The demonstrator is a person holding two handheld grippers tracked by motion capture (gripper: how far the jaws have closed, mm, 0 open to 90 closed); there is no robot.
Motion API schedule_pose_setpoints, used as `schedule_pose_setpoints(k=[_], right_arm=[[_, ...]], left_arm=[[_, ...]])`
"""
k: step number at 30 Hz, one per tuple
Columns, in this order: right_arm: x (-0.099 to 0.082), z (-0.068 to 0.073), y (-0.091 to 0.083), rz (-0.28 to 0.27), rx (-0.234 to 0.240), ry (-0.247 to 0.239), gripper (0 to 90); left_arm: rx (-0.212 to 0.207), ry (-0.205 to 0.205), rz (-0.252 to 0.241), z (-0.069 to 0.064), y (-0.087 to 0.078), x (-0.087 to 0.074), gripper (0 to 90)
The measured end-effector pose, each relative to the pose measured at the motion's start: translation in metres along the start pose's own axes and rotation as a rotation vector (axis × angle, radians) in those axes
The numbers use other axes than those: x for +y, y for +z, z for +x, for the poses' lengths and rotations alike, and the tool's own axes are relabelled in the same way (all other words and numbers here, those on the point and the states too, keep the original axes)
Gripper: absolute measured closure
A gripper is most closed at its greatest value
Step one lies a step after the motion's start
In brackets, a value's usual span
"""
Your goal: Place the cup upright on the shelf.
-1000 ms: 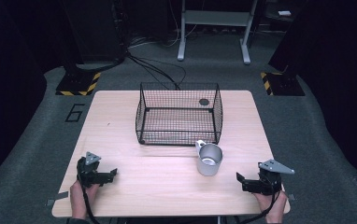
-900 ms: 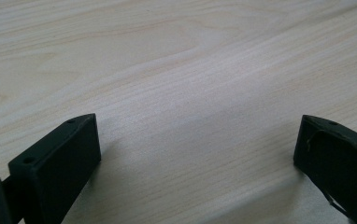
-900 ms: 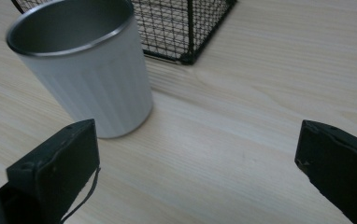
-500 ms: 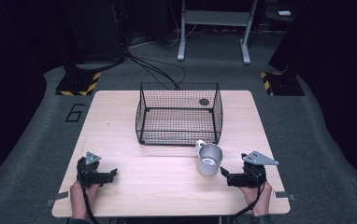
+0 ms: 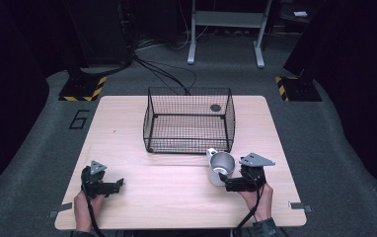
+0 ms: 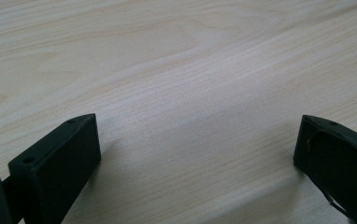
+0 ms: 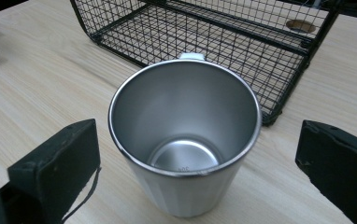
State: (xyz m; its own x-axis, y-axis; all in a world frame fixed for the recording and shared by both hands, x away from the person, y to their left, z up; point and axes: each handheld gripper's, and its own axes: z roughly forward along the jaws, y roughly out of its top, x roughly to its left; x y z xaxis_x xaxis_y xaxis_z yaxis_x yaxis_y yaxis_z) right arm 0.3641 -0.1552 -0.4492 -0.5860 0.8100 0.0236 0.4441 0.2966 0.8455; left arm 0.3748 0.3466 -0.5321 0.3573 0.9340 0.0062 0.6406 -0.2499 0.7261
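Table (image 5: pixel 127 128) evenly lit; surroundings dark — high view soft, slightly blurred

The left hand-held gripper (image 5: pixel 118 183) rests low at the near left, jaws spread wide and level. The right hand-held gripper (image 5: pixel 223 183) points left, jaws equally wide, held by a hand (image 5: pixel 260 195).

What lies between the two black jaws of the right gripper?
The shiny steel mug stands upright and empty between the open jaws, untouched by either, as the right gripper view shows. The black wire basket stands behind it.
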Motion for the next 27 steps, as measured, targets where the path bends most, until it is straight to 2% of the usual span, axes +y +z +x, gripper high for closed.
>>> schedule_pose_setpoints(k=[2, 8, 22, 27], right_arm=[[0.002, 0.002, 0.002, 0.006, -0.004, 0.004, 0.0], [0.009, 0.008, 0.015, 0.031, -0.006, -0.025, 0.0], [0.015, 0.010, 0.033, 0.089, -0.009, -0.040, 0.0], [0.016, 0.010, 0.036, 0.093, -0.006, -0.048, 0.3]], left_arm=[[0.000, 0.000, 0.000, 0.000, 0.000, 0.000, 0.7], [0.000, 0.000, 0.000, 0.000, 0.000, 0.000, 0.7], [-0.001, 0.000, 0.001, 0.000, 0.000, 0.000, 0.7], [0.000, 0.001, 0.001, 0.000, 0.000, 0.000, 0.7]])
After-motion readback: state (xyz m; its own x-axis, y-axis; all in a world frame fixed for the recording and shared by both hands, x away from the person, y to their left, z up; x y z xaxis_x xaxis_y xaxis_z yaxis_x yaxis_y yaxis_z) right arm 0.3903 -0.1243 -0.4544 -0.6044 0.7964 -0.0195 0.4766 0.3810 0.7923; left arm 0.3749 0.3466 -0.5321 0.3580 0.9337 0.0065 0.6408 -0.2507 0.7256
